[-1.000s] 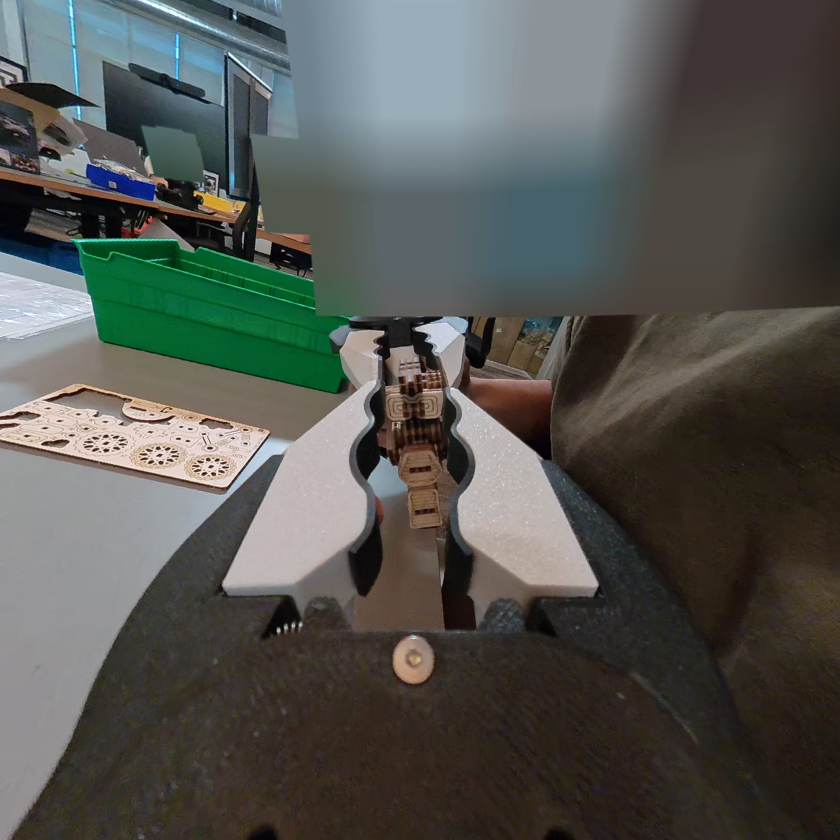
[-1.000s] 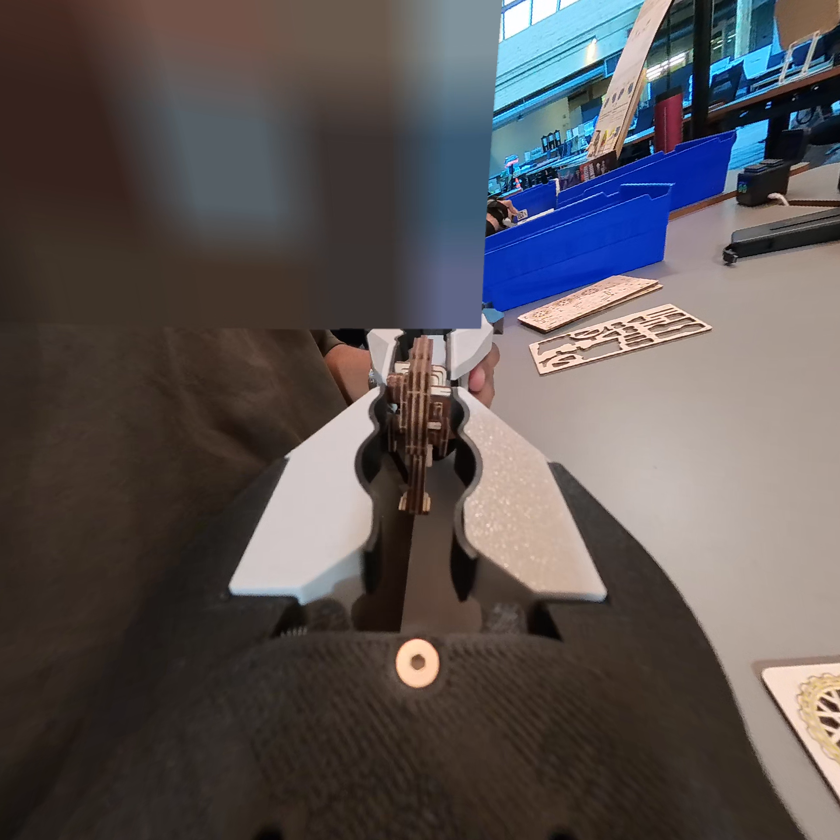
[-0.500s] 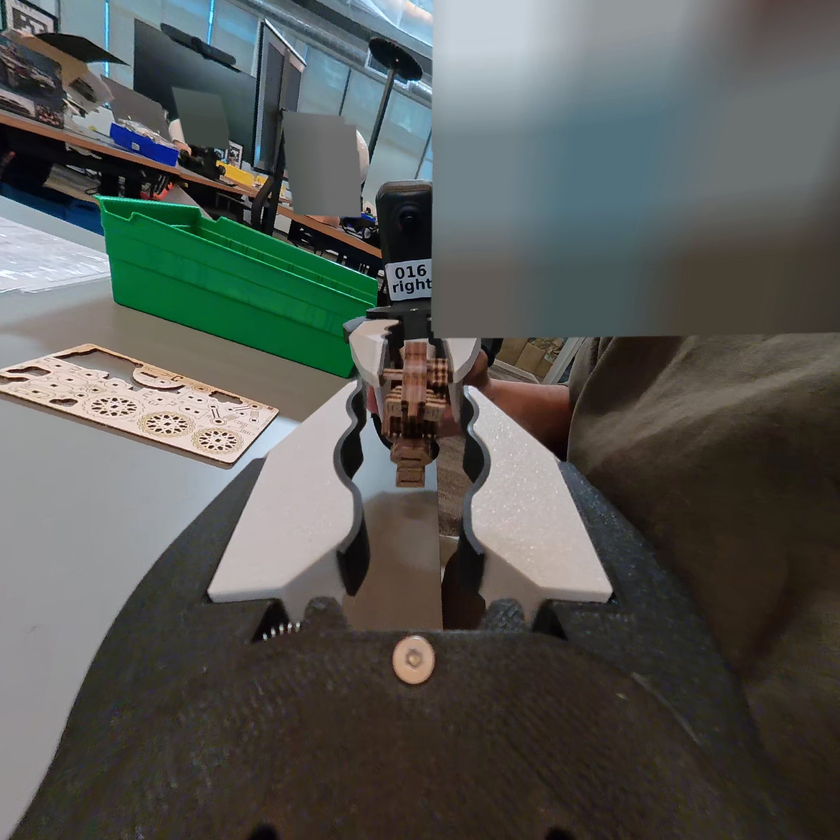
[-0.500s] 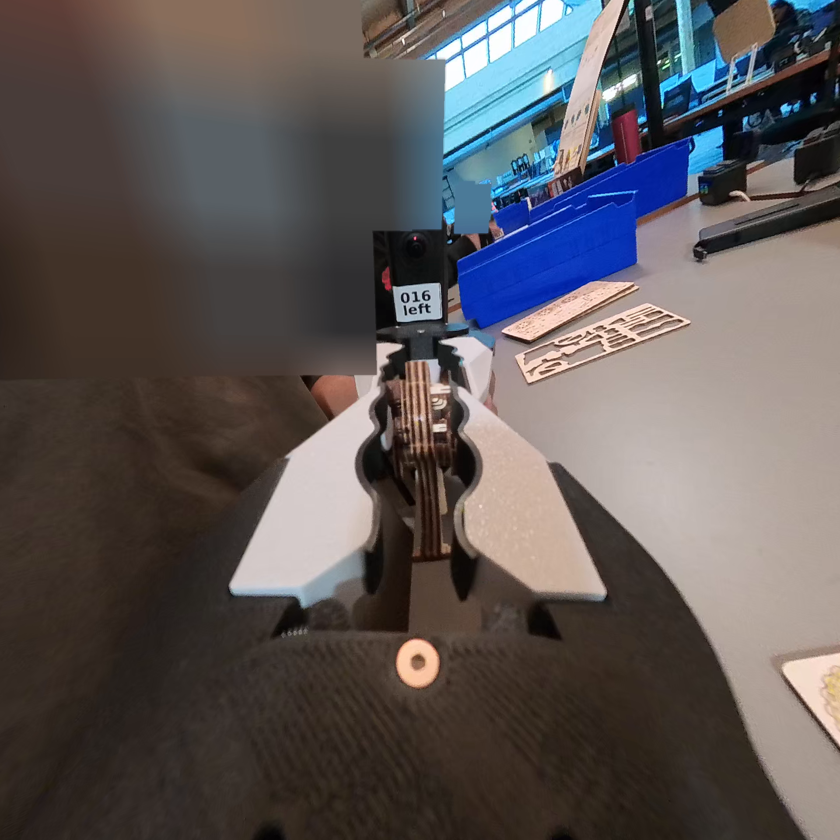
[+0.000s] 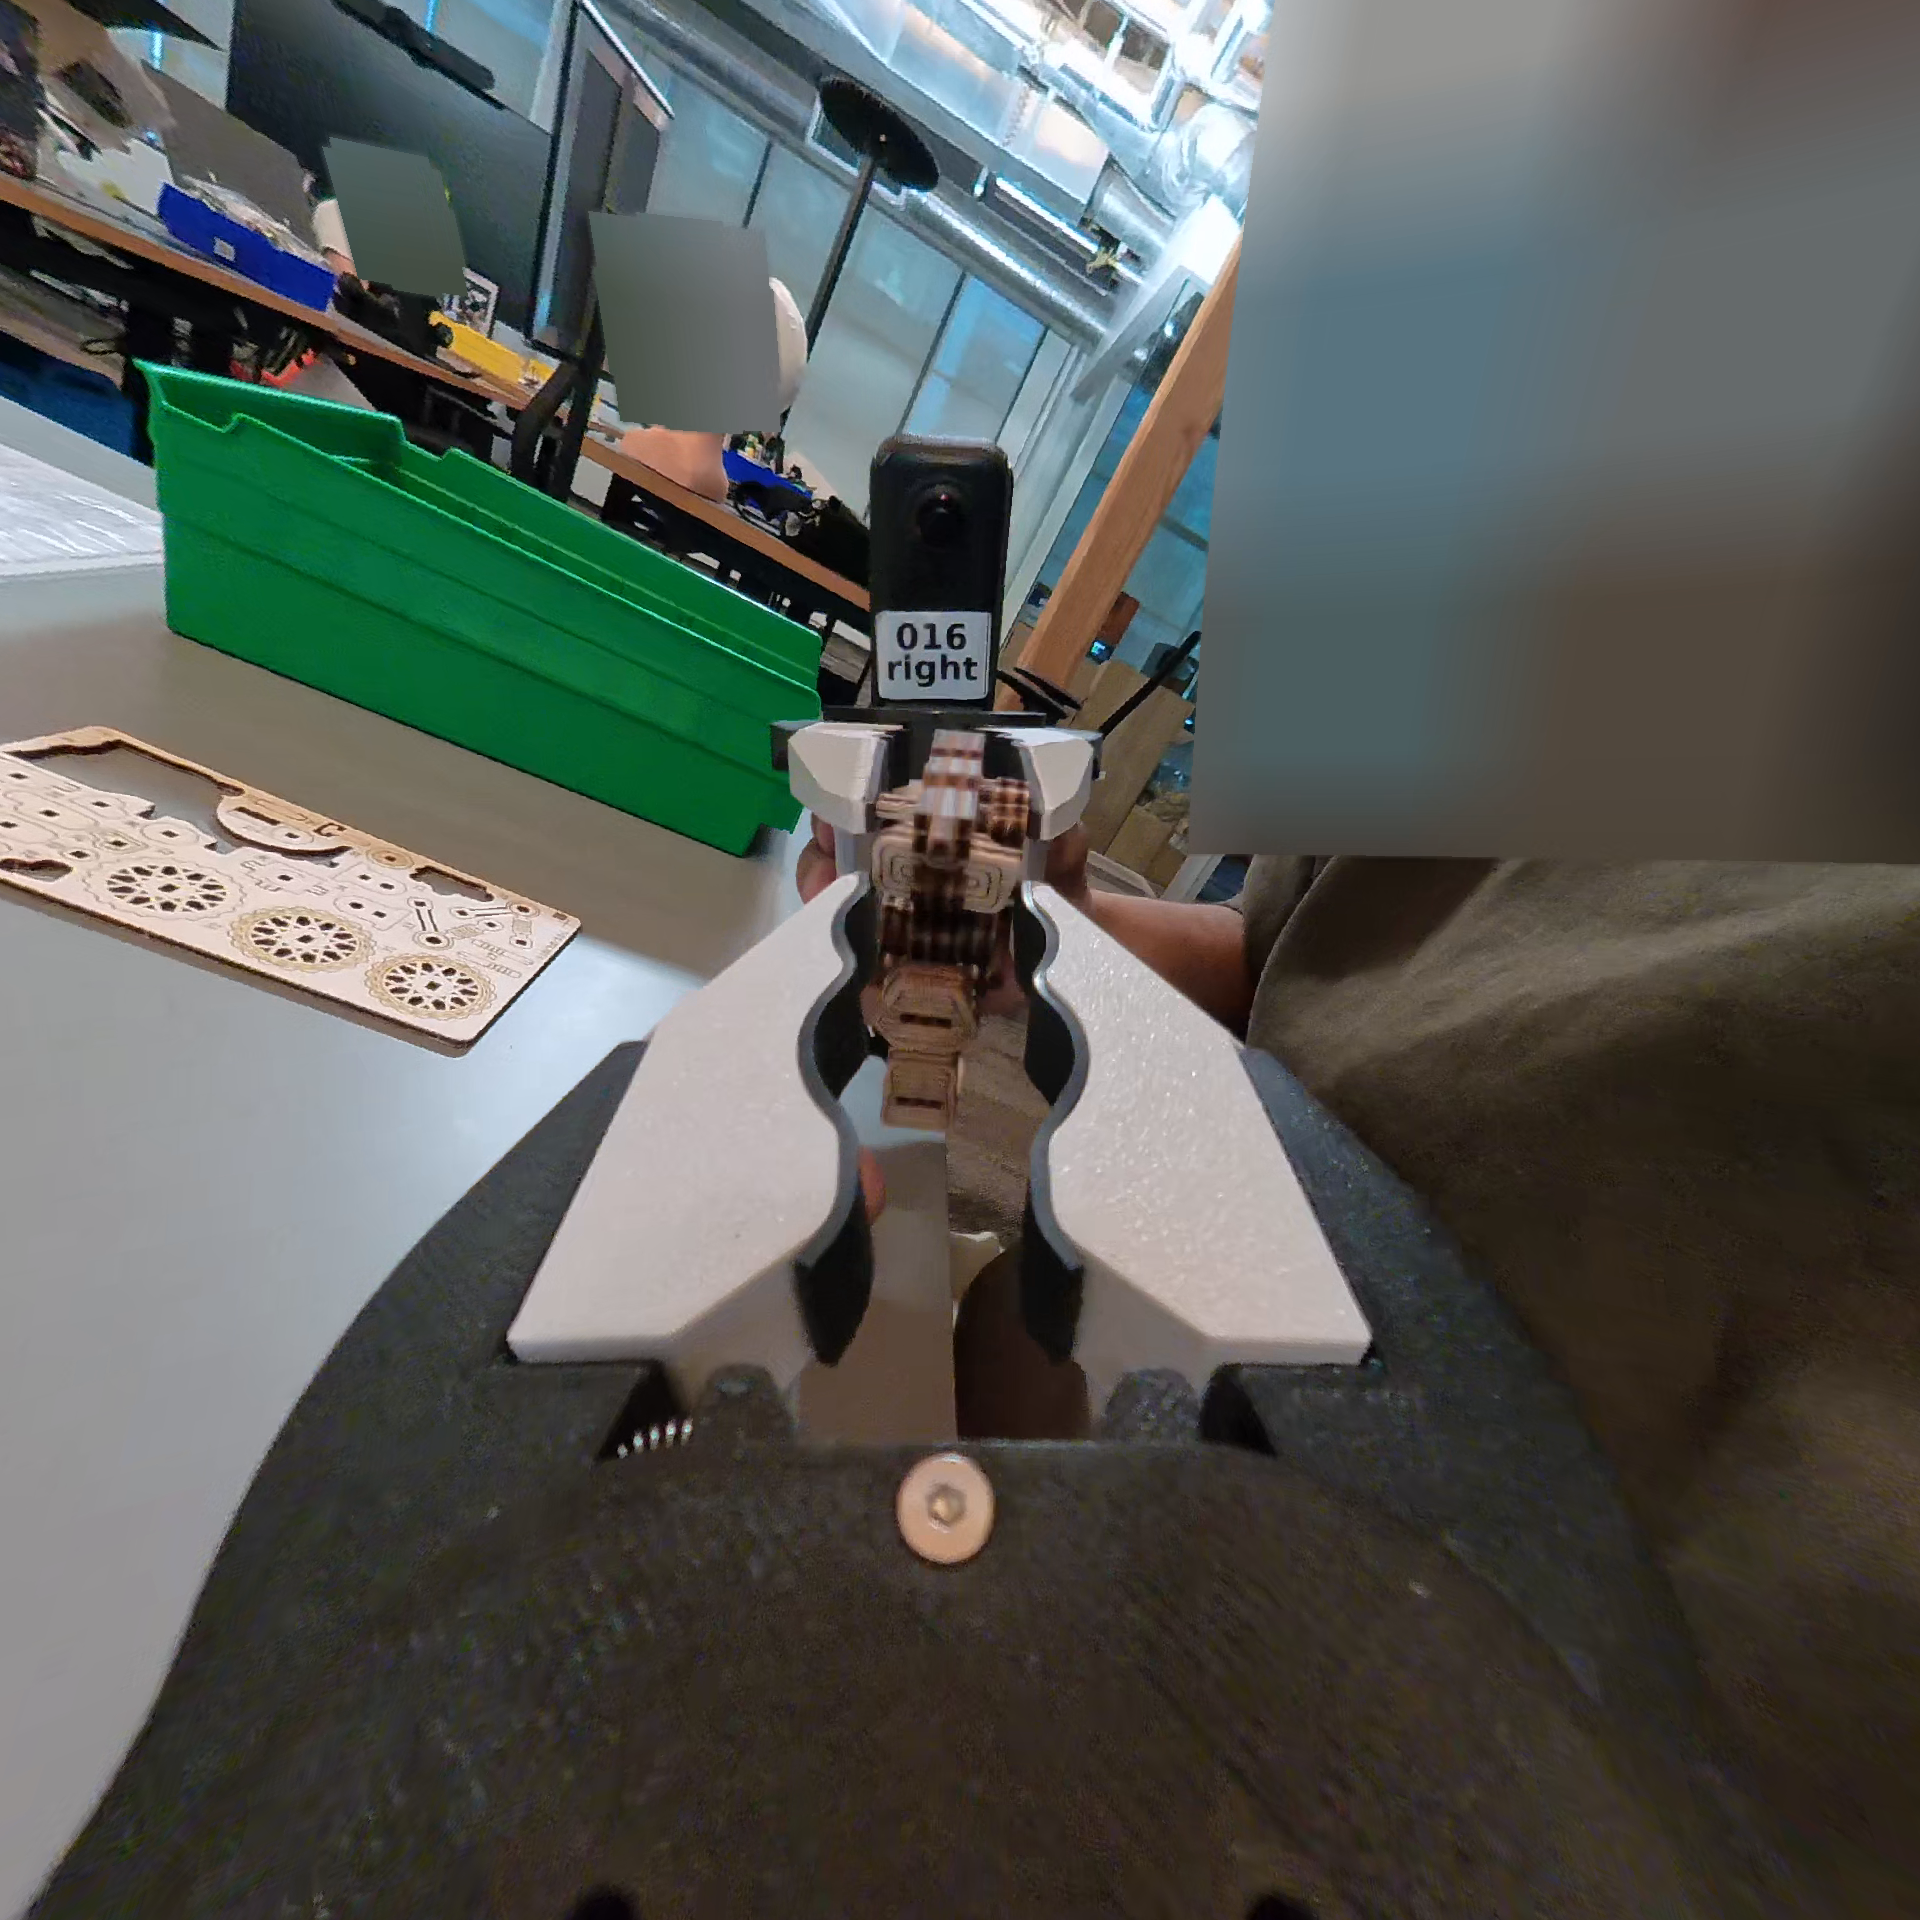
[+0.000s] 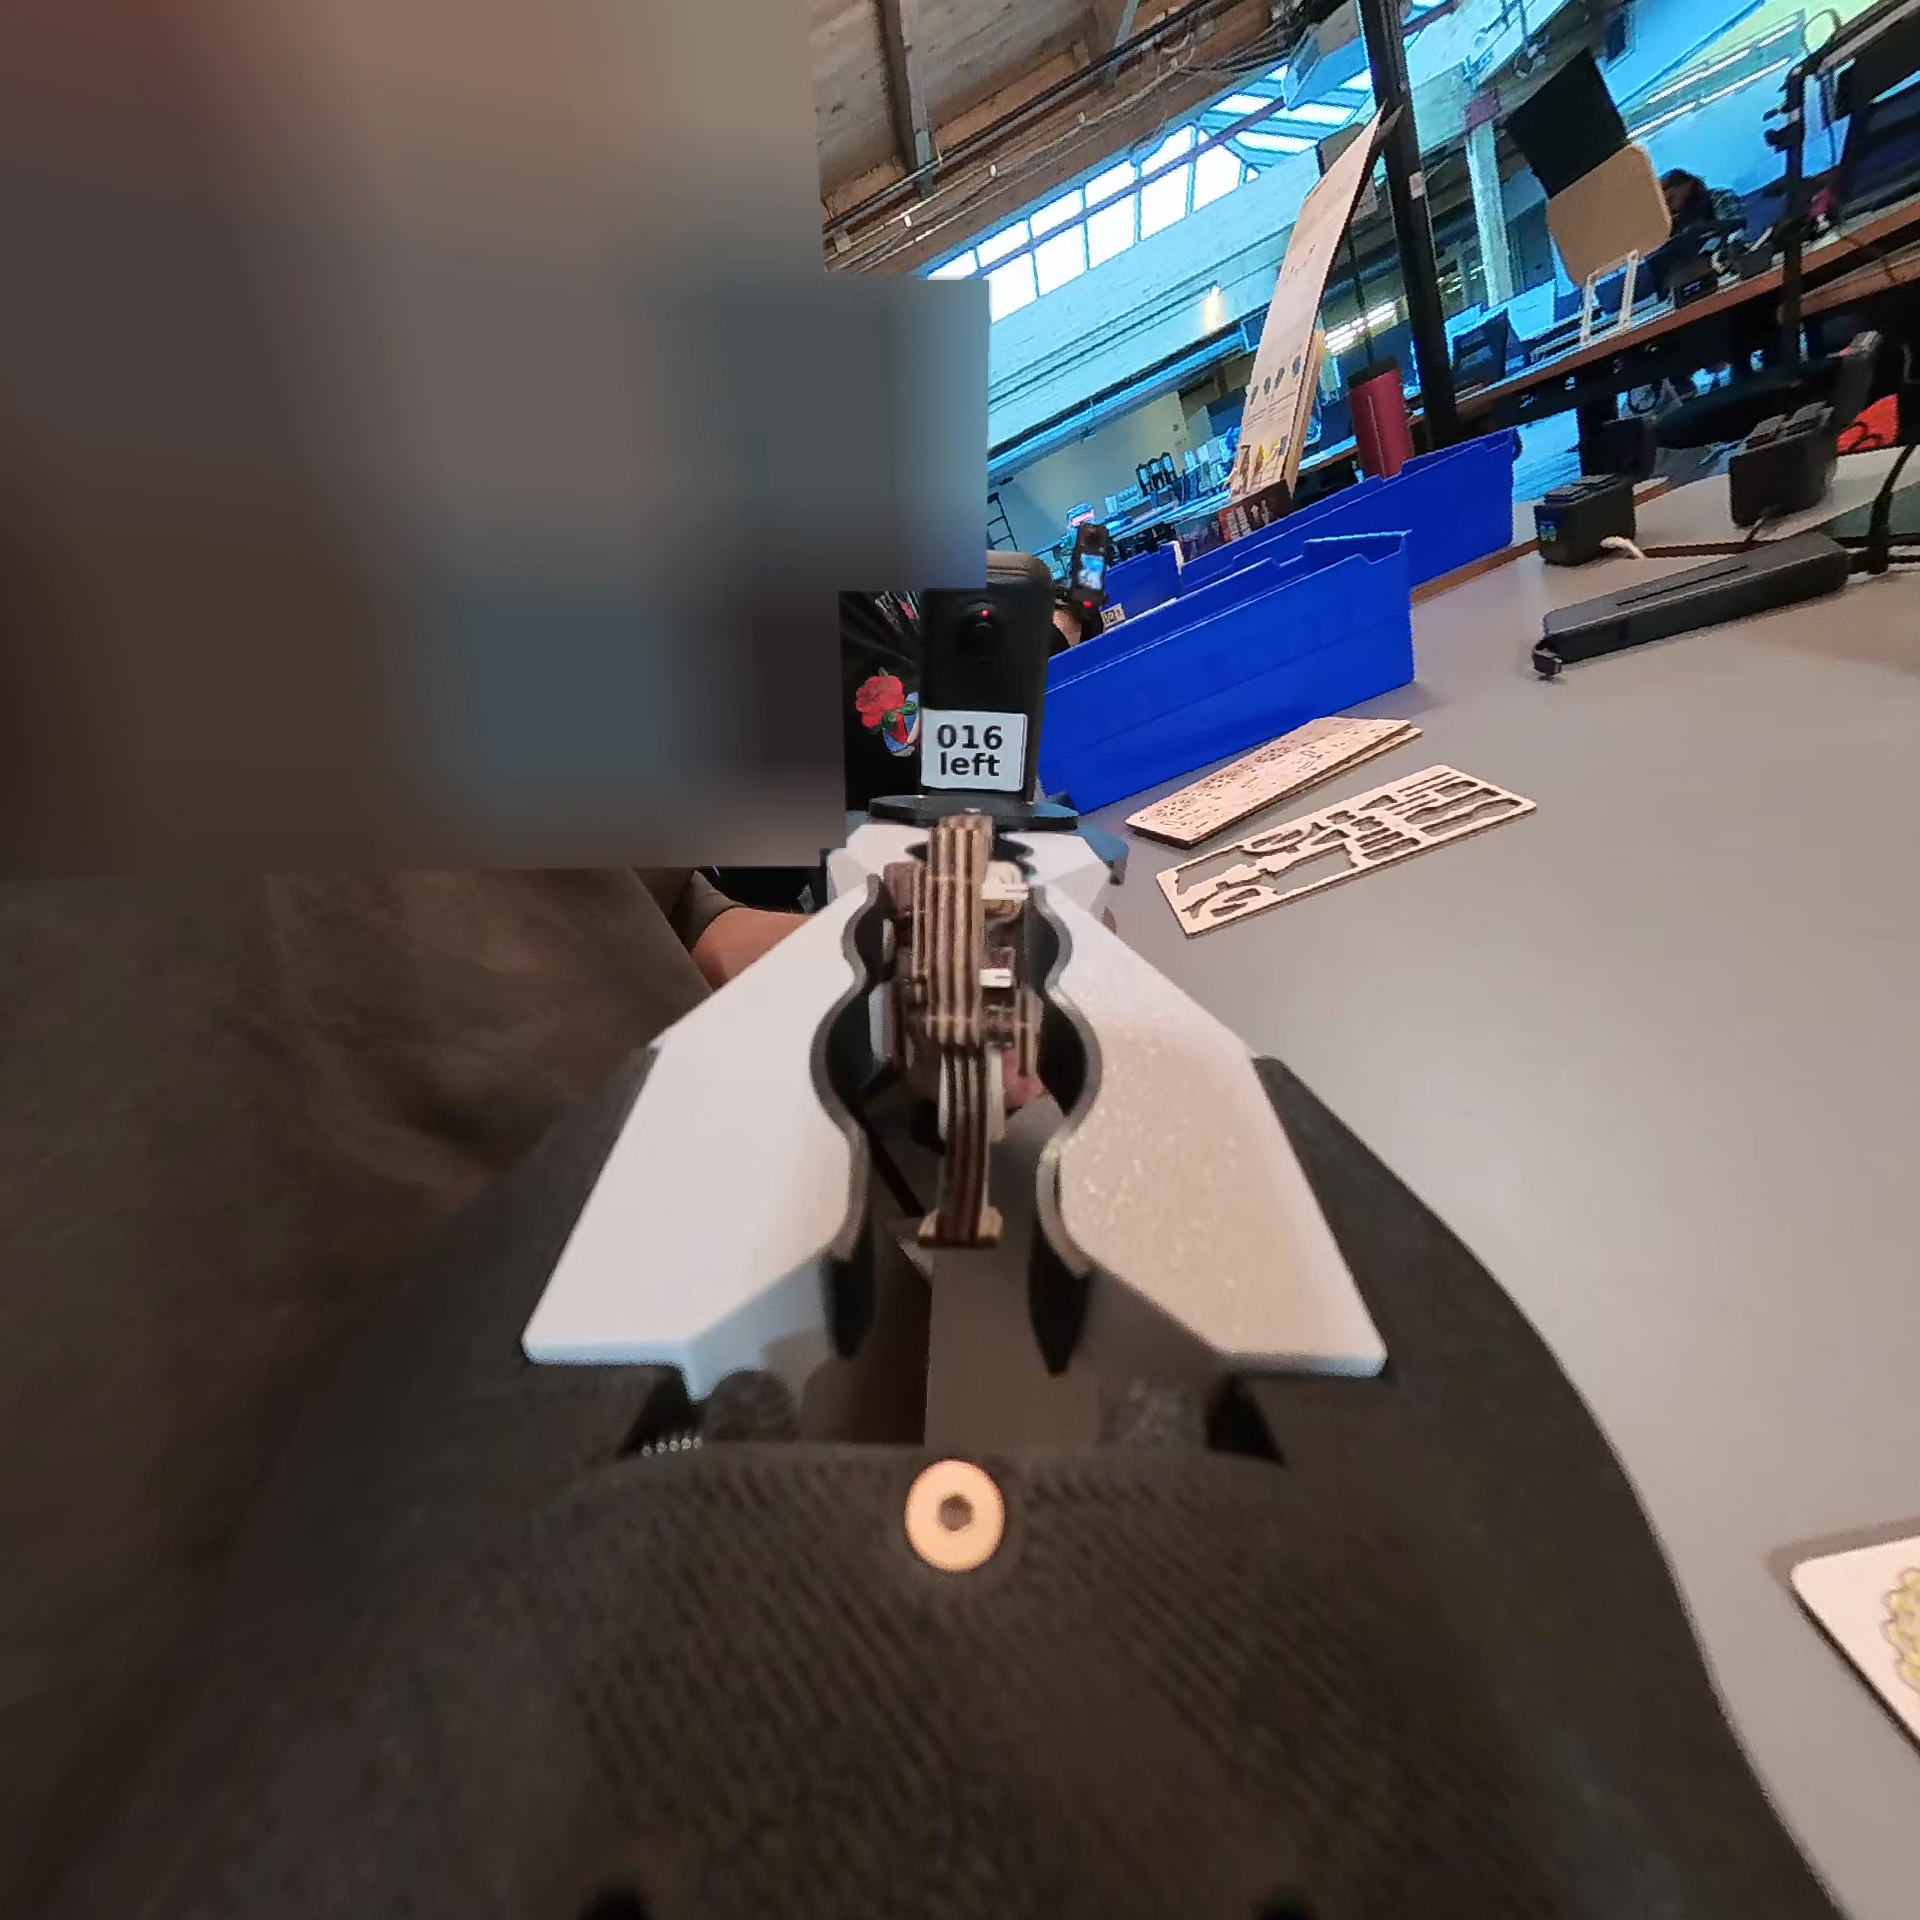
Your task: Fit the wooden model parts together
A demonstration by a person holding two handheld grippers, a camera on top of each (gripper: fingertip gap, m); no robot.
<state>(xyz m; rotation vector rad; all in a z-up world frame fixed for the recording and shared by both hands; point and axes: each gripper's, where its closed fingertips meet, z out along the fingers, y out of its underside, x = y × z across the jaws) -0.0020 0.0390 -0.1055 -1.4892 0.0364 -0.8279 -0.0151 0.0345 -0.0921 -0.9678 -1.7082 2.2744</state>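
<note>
Grey table point(image 5: 260, 1195) bears one green bin point(image 5: 468, 613), while two claws, left claw point(image 5: 940, 914) and right claw point(image 6: 951, 914), apparently both clamp one wooden model point(image 5: 935, 914).

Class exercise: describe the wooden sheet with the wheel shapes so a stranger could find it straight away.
Start at the long green bin on the grey table in the left wrist view. The wheel sheet lies flat in front of it. Only this sheet shows spoked wheel shapes along its near edge.

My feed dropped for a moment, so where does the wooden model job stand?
Done: a stacked wooden model of several slotted pieces exists. In hand: both tongs, left tongs and right tongs, meet nose to nose around it, above the table. Left: the part sheet beside the green bin holds uncut wheels.
</note>
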